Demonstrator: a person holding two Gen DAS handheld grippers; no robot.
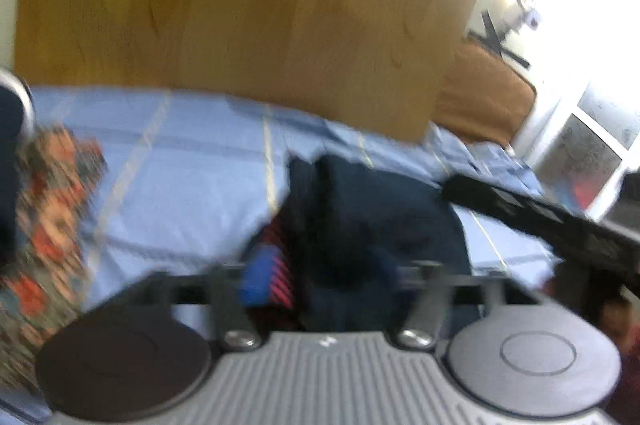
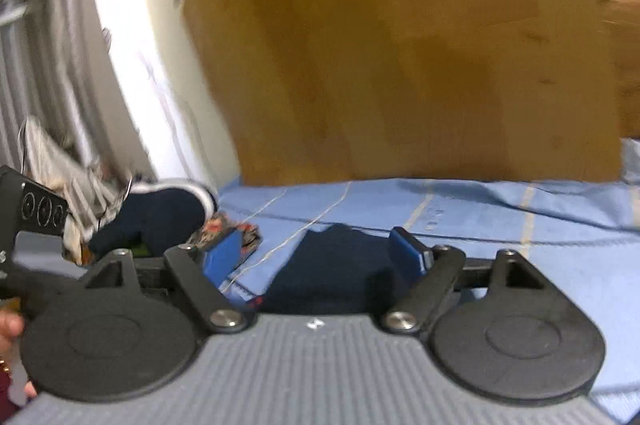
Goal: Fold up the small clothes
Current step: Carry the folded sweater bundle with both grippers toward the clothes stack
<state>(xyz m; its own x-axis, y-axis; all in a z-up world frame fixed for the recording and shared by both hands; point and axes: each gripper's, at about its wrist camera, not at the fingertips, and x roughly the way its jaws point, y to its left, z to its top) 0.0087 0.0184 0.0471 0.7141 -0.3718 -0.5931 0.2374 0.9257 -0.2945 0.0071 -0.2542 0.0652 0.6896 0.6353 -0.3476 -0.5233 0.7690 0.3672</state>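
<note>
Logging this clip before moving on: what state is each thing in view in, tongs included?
Left tongs: open, nothing pinched.
Right tongs: open, nothing pinched.
Navy garment: lying on the sheet, released; how far folded is unclear through the blur.
Blue sheet: spread out, slightly wrinkled.
Patterned cloth: lying at the sheet's edge, untouched.

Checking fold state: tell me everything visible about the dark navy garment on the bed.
The navy garment is small, soft, matte cloth, lying bunched on the light blue bedsheet, not flat. In the blurred left view a red-and-dark striped part shows at its left edge. It sits just ahead of both open grippers, between the right gripper's blue pads; neither pinches it.
</note>
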